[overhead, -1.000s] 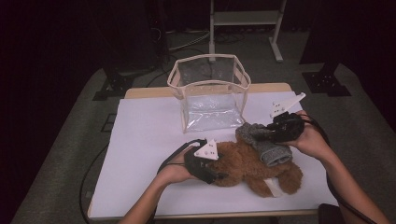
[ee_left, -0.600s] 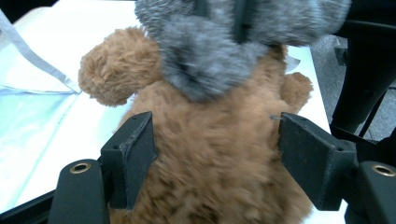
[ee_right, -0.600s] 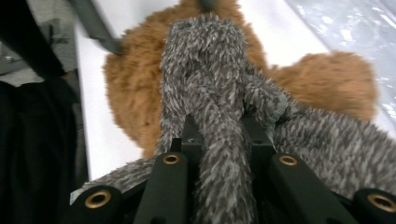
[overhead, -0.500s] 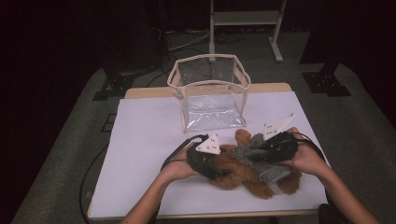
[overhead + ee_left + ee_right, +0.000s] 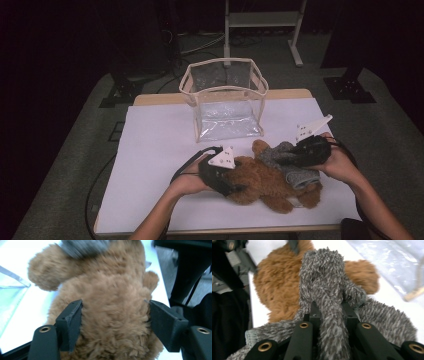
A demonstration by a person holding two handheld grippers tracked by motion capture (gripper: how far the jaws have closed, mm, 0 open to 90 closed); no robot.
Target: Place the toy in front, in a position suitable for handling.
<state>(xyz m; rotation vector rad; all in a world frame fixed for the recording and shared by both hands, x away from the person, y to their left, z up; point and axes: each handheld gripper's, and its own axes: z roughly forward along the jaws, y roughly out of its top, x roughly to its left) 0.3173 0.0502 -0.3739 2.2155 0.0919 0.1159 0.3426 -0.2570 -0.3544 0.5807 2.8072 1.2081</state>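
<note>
A brown teddy bear lies on the white table, toward its front right. My left gripper straddles the bear's body. Its jaws have just been opening, but the fur between them still touches both pads. My right gripper is shut on a fold of a grey fuzzy garment. That garment drapes over the bear's upper body, and the bear's brown fur shows behind it.
A clear plastic bag with a beige rim stands open at the back middle of the table. Dark floor surrounds the table, with a metal stand behind it. Bare white table lies to the left.
My right gripper has come down and to the left with the grey garment, laying it over the bear. My left hand has stayed on the bear.
</note>
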